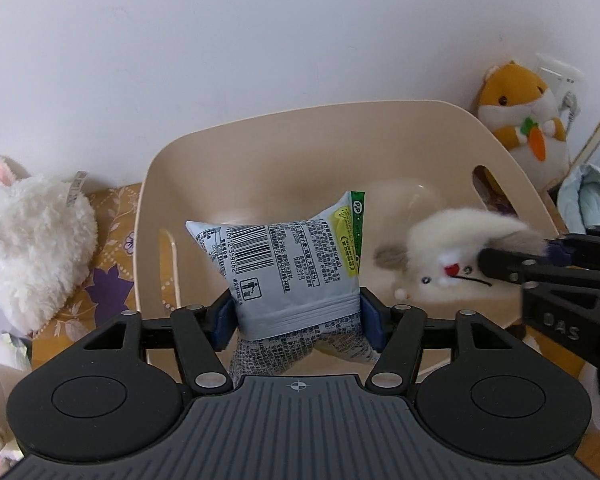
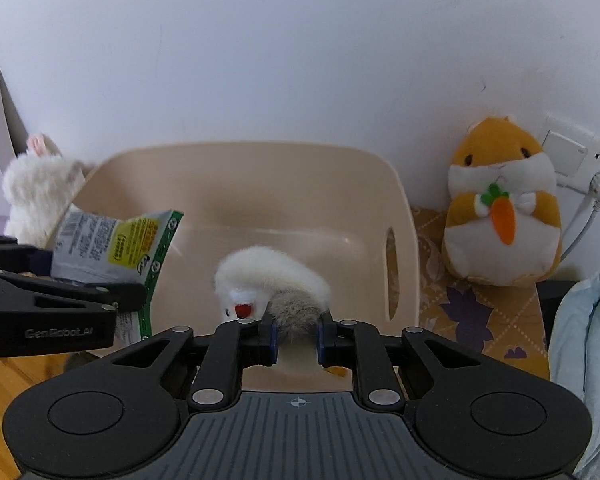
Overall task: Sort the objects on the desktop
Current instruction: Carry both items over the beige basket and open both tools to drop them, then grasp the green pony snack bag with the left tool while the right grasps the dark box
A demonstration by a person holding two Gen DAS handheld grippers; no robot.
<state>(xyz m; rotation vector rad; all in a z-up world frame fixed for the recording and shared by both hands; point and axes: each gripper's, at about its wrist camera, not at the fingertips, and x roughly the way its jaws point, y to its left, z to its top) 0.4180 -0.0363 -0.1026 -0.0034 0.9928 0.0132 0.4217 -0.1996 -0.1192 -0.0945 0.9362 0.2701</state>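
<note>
A beige plastic bin stands against the white wall. My left gripper hangs over its near left part, shut on a grey and green snack packet held upright between the blue pads. In the right wrist view the packet shows at the left. My right gripper is over the near edge of the bin. Its pads pinch the grey tail of a small white plush toy, whose body hangs over the bin's inside. In the left wrist view the toy looks blurred.
An orange hamster plush holding a carrot sits right of the bin, by a wall socket. A white rabbit plush lies left of the bin. A patterned yellow cloth covers the table. Light blue fabric is at the far right.
</note>
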